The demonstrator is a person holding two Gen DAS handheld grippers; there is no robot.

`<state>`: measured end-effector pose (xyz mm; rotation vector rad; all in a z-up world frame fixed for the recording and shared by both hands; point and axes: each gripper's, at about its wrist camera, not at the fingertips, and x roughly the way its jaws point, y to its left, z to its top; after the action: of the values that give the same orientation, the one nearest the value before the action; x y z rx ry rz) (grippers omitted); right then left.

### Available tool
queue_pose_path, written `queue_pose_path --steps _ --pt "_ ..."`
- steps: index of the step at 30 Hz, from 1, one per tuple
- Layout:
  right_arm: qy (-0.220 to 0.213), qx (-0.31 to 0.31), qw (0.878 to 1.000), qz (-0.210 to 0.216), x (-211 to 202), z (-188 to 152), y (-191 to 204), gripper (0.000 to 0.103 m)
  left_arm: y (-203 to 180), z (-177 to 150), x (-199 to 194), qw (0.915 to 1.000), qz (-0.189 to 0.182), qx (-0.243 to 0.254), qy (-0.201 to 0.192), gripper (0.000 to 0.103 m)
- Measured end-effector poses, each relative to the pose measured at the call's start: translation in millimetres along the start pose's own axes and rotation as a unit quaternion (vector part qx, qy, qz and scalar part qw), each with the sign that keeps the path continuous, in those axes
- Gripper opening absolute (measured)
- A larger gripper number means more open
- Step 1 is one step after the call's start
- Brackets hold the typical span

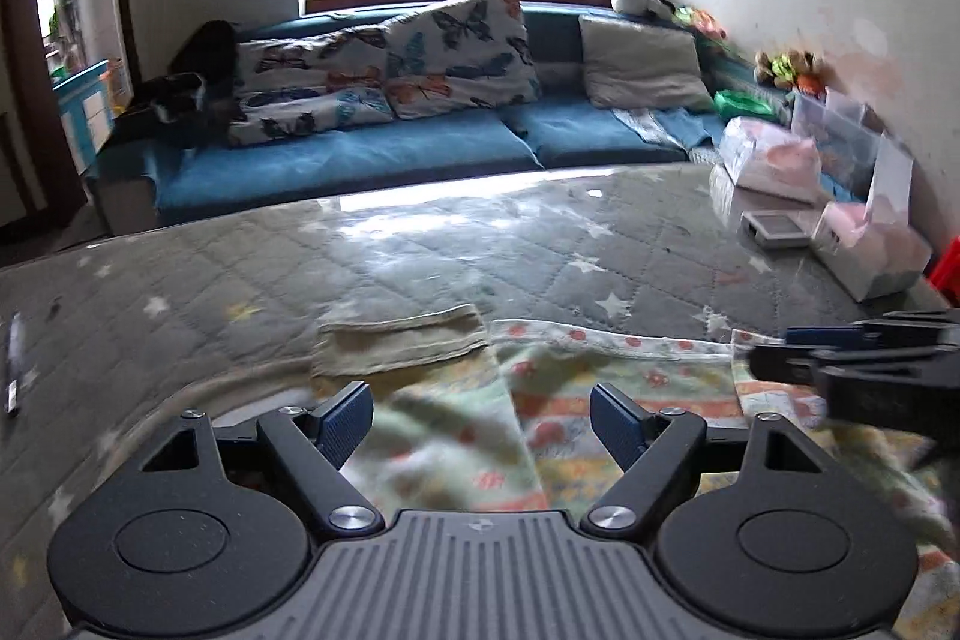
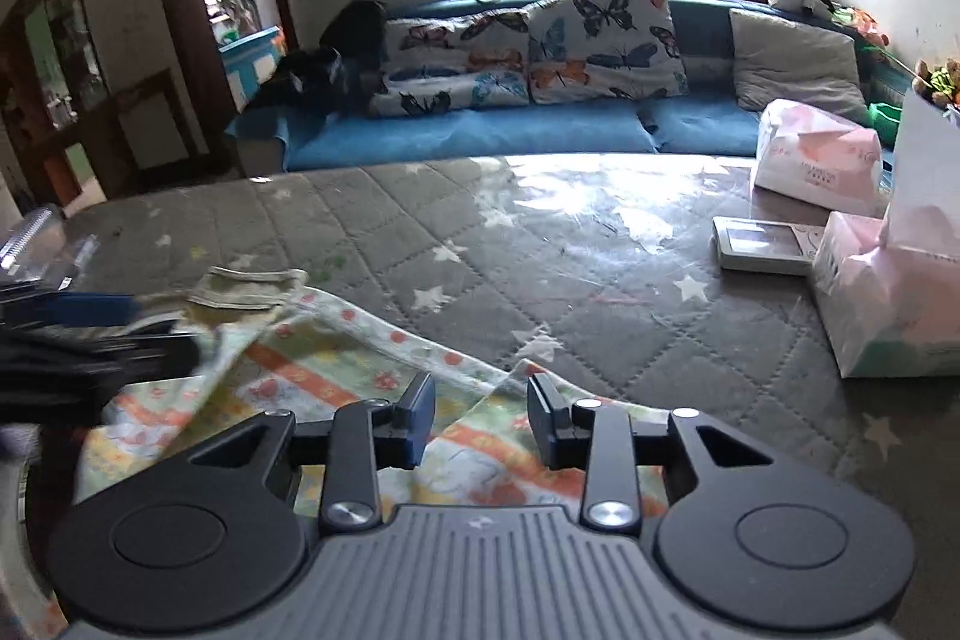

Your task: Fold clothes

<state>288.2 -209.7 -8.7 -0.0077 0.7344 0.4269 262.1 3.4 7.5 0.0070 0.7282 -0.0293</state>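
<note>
Step, by my read: take hold of patterned garment (image 1: 600, 400) for next fold. Garment lies spread on quilted star-print mattress (image 1: 420, 244), olive ribbed cuff (image 1: 399, 340) at far edge. Advice: pinch single layer at matching edges, lift level, avoid dragging.

Left claw (image 1: 480, 421) released, low above cloth, pointing toward window. Right claw (image 2: 480, 418) released, hovering over garment's right edge; nothing grasped.
</note>
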Motion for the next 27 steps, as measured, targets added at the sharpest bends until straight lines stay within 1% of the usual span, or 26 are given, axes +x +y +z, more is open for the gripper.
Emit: queue_pose_path --steps 2,3,4,6,8,9,10,11,14,17,19,21,23,27 --pt "-0.003 -0.002 1.0 0.008 -8.5 -2.7 3.8 0.04 -5.5 1.2 16.5 0.9997 -0.001 0.017 0.019 0.081" --pt "-0.004 -0.004 1.0 0.014 -12.5 -4.3 5.8 0.043 -7.0 0.1 22.9 0.9994 0.005 0.024 0.026 0.08" --pt "-0.004 -0.006 1.0 0.017 -16.1 -6.1 8.3 0.043 -8.4 -1.1 29.4 0.9989 0.012 0.031 0.033 0.076" --pt "-0.006 -0.011 1.0 0.023 -22.5 -9.7 13.5 0.044 -8.5 -5.0 39.0 0.9976 0.022 0.045 0.048 0.061" --pt "-0.008 -0.015 1.0 0.026 -28.6 -13.1 17.9 0.044 -2.2 -8.6 41.8 0.9975 0.02 0.038 0.057 0.031" --pt "-0.009 -0.015 0.999 0.027 -31.3 -15.3 20.0 0.044 2.6 -9.8 38.7 0.9979 0.018 0.032 0.054 0.023" --pt "-0.008 -0.015 0.999 0.028 -33.4 -16.9 21.8 0.044 7.4 -11.0 35.6 0.9982 0.016 0.027 0.051 0.01" --pt "-0.006 -0.017 0.999 0.03 -35.4 -18.7 23.9 0.044 12.2 -12.1 32.4 0.9985 0.015 0.021 0.048 0.008" --pt "-0.002 -0.027 0.999 0.037 -41.9 -25.4 31.9 0.044 30.8 -15.4 8.9 0.9993 0.031 0.003 0.019 0.003" --pt "0.004 -0.045 0.998 0.05 -48.9 -34.1 46.2 0.044 61.3 -21.1 -17.6 0.9979 0.048 -0.042 -0.004 0.002" --pt "0.009 -0.06 0.996 0.064 -54.0 -40.7 58.9 0.045 83.6 -26.6 -36.5 0.9951 0.067 -0.07 -0.019 0.002" --pt "0.013 -0.074 0.994 0.078 -59.1 -47.4 71.6 0.05 107.6 -36.0 -55.9 0.9907 0.088 -0.099 -0.03 0.002" --pt "0.02 -0.092 0.991 0.096 -63.1 -55.2 87.3 0.05 129.5 -51.5 -74.7 0.9855 0.102 -0.131 -0.035 0.001" --pt "0.032 -0.137 0.981 0.136 -72.2 -71.6 125.5 0.05 158.2 -89.6 -105.1 0.9773 0.128 -0.165 -0.032 0.001"
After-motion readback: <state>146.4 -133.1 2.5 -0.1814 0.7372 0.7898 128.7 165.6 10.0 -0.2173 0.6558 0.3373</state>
